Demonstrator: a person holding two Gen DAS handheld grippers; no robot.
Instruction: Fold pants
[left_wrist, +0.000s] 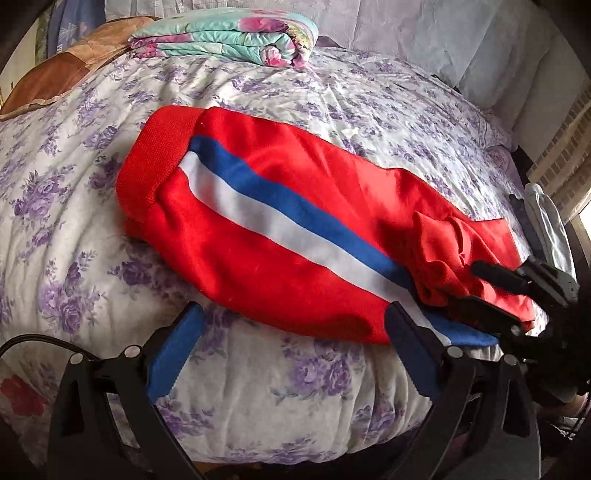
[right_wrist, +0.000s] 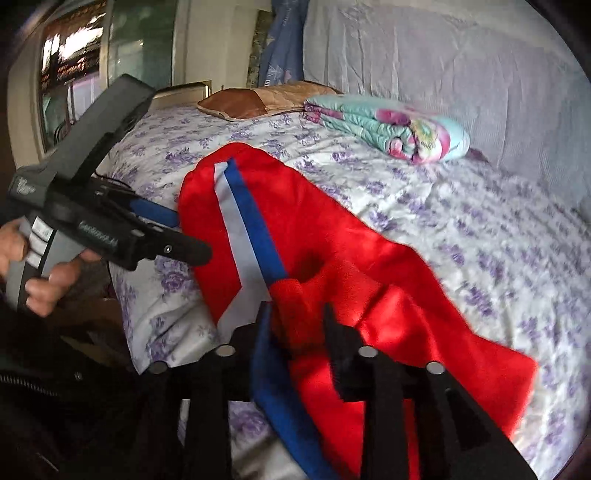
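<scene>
The red pants with a white and blue side stripe lie folded lengthwise across the flowered bed, waistband at the far left. My left gripper is open at the pants' near edge, holding nothing. My right gripper is shut on a bunched fold of the red pants at their near end. The right gripper also shows at the right of the left wrist view, and the left gripper shows at the left of the right wrist view.
A folded teal and pink floral quilt and a brown pillow lie at the far side of the bed. A pale padded headboard stands behind. The bed's near edge drops off below the left gripper.
</scene>
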